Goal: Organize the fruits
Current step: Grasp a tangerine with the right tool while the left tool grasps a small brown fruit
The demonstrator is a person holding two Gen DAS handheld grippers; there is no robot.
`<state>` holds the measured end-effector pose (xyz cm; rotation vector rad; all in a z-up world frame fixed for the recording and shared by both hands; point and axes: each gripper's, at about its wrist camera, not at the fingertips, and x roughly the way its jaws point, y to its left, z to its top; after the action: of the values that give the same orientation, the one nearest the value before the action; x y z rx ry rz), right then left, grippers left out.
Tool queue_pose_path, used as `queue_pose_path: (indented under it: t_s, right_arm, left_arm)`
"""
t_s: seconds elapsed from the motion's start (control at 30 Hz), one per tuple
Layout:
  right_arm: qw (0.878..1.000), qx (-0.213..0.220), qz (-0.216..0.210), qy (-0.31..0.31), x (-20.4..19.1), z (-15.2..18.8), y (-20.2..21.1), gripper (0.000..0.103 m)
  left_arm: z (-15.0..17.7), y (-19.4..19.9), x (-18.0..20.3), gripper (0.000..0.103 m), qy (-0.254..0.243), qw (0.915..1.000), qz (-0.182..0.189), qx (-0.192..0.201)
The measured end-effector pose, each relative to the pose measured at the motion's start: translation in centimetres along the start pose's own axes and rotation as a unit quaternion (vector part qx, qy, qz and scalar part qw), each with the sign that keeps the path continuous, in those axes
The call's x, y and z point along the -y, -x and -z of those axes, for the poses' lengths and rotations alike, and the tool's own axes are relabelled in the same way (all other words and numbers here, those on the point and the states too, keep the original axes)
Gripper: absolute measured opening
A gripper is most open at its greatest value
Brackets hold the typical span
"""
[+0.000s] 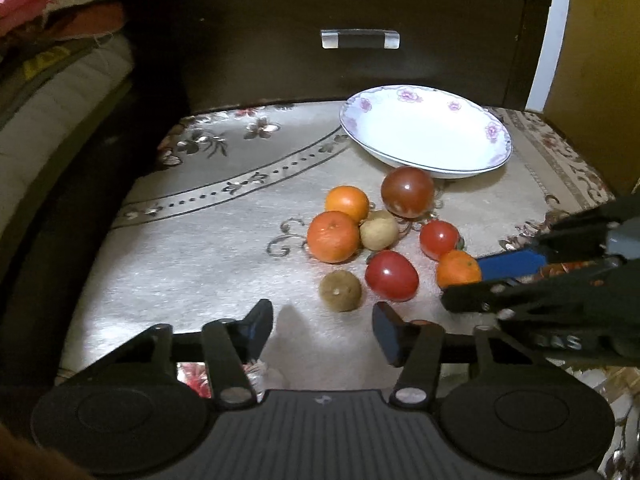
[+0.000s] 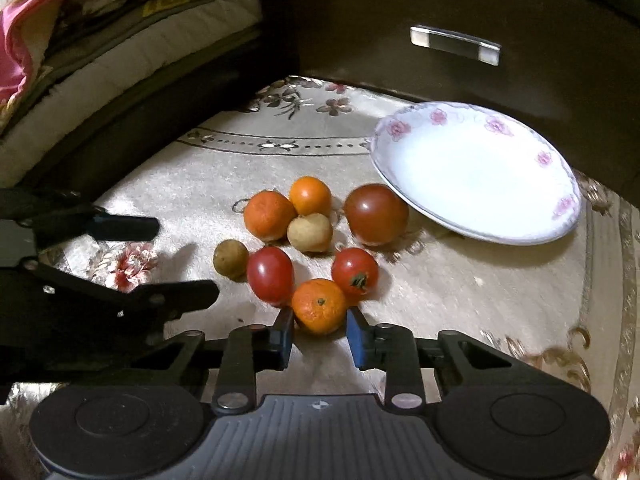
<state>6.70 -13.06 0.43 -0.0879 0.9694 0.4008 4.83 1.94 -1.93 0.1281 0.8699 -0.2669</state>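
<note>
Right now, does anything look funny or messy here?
Yes: the plate has nothing on it, while all the fruit sits loose on the rug. The plate's near edge rests up on the big dark tomato, so it sits tilted. Nothing looks spilled or broken.

Dim room; overhead glare whitens the plate (image 1: 426, 132); fisheye edges bend, corners dark

left claw (image 1: 322, 326) open over carpet (image 1: 200, 248) | brown fruit (image 1: 340, 290) just ahead
</note>
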Motion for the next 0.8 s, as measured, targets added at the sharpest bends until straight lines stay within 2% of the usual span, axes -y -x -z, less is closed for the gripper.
queue_pose_path:
  t_s: [0.33, 0.4, 0.53, 0.8]
  right_arm:
    - [0.999, -0.009, -0.01, -0.03, 1.3, 1.4, 1.2, 0.025]
    - [0.999, -0.009, -0.011, -0.032, 1.5, 1.5, 1.3, 0.025]
    - [0.999, -0.01, -0.006, -0.036, 1.7, 1.5, 1.4, 0.025]
    - [0.999, -0.008, 0.001, -0.037, 1.7, 1.3, 1.4, 0.025]
  left_arm:
    - [-0.8, -2.1, 1.0, 0.046, 0.005, 0.9999, 0.0, -0.009]
    - [-0.9, -2.1, 1.1, 0.039, 0.007, 0.9999, 0.004, -0.01]
    - [-0.8, -2.1, 1.0, 0.032, 0.009, 0.9998, 0.011, -0.011]
    - [-0.7, -1.7, 1.5, 0.031, 0.0, 0.9996, 0.025, -0.015]
